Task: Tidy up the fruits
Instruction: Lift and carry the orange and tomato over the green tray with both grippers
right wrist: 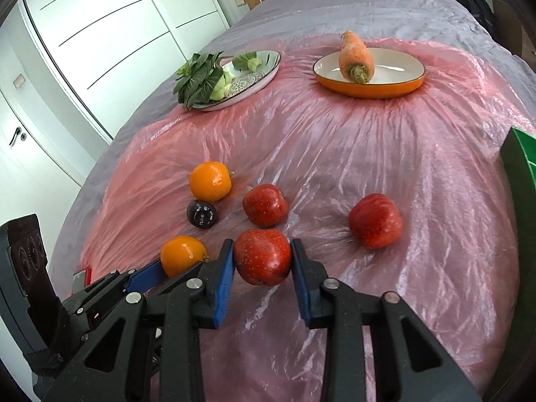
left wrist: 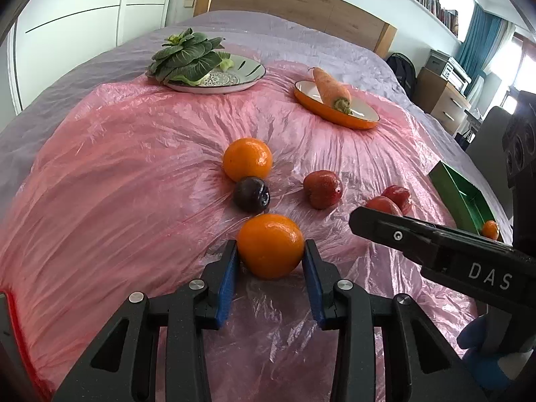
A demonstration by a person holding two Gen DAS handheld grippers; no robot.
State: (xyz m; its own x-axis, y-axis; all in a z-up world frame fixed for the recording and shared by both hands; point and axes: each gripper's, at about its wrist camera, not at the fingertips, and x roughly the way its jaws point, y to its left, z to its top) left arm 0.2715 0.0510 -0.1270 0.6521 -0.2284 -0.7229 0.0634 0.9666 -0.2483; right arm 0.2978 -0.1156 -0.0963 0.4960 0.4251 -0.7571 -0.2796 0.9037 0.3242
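My left gripper [left wrist: 271, 249] is shut on an orange [left wrist: 270, 246] low over the pink plastic sheet [left wrist: 117, 167]; the same orange [right wrist: 182, 255] shows in the right wrist view. My right gripper [right wrist: 262, 258] is shut on a red apple [right wrist: 262, 261]. A second orange [left wrist: 247, 158] and a dark plum [left wrist: 251, 194] lie beyond. Two more red apples [right wrist: 265, 205] [right wrist: 375, 220] lie on the sheet. A green box [left wrist: 464, 197] at the right holds a small orange [left wrist: 490, 229].
A patterned plate [left wrist: 241, 77] with leafy greens [left wrist: 187, 55] stands at the back left. An orange dish [left wrist: 338, 114] with a carrot [left wrist: 330, 88] stands at the back right. The sheet covers a grey bed. Wardrobe doors stand to the left.
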